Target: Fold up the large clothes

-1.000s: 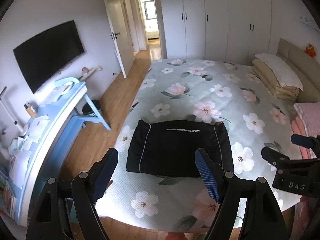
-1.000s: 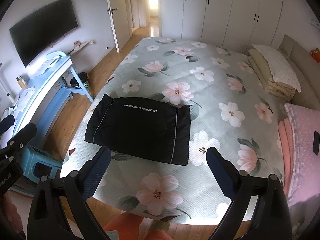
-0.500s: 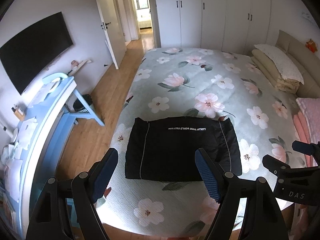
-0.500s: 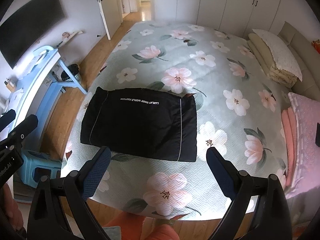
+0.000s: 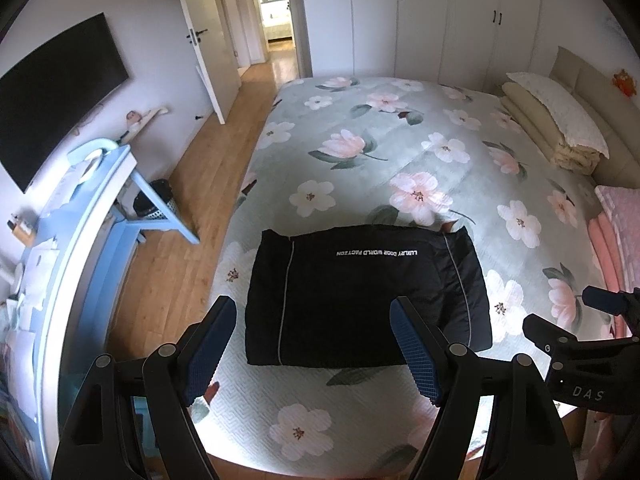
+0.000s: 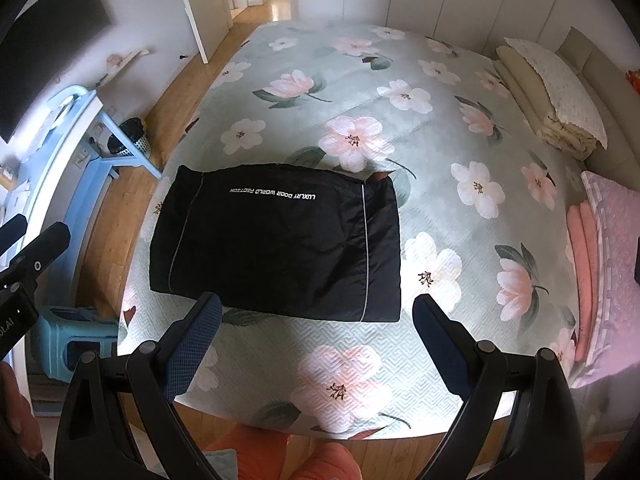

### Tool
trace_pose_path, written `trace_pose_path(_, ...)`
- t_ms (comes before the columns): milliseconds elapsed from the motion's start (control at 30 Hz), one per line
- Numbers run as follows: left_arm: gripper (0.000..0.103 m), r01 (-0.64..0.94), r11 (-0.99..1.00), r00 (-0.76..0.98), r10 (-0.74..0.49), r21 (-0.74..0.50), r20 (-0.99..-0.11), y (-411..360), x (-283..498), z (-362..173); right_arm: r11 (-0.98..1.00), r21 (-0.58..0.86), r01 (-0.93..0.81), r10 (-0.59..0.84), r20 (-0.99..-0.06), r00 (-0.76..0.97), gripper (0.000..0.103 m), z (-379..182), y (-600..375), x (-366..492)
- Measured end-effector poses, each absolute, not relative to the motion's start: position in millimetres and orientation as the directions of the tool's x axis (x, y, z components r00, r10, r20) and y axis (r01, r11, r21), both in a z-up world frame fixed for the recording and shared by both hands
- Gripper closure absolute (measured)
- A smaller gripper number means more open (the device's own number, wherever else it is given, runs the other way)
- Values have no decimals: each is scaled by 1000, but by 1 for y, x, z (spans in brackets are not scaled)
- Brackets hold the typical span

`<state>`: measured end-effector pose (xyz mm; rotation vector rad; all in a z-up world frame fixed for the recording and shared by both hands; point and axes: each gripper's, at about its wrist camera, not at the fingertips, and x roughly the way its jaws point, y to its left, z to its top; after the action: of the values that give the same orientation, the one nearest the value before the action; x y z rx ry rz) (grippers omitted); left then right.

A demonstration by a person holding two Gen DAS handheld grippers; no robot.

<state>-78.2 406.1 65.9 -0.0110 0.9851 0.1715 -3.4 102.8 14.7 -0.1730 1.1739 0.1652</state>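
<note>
A black jacket [image 5: 360, 296] lies folded into a flat rectangle near the foot of the bed [image 5: 400, 152], white lettering across its far part. It also shows in the right wrist view [image 6: 280, 240]. My left gripper [image 5: 316, 344] is open and empty, held above the bed's near edge in front of the jacket. My right gripper [image 6: 320, 340] is open and empty, also held above the near edge, apart from the jacket. The right gripper's body shows at the right of the left wrist view [image 5: 576, 344].
The floral green bedspread covers the bed. Folded cream bedding [image 5: 556, 128] and pink blankets [image 5: 612, 240] lie at the right. A blue desk [image 5: 92, 208] and a blue stool [image 6: 72, 332] stand left on the wooden floor. White wardrobes [image 5: 420, 20] are behind.
Both grippers have risen and tilted down a little, so the jacket sits lower and larger in both views. The jacket itself has not moved. Both grippers stay open.
</note>
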Motion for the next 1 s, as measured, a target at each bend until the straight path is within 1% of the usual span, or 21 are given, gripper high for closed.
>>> trace_pose_path(600, 23, -121, 991, 521, 106, 49, -847, 422, -59, 48, 985, -50, -166, 10, -938, 347, 6, -4, 121, 13)
trace_pose_path(867, 23, -103, 993, 527, 108, 63, -843, 429, -48, 44, 988, -49, -144, 3, -941, 338, 6, -9, 128, 16)
trace_pose_path(1000, 23, -107, 992, 551, 120, 73, -826, 433, -47, 44, 988, -56, -144, -4, -941, 338, 6, -10, 130, 16)
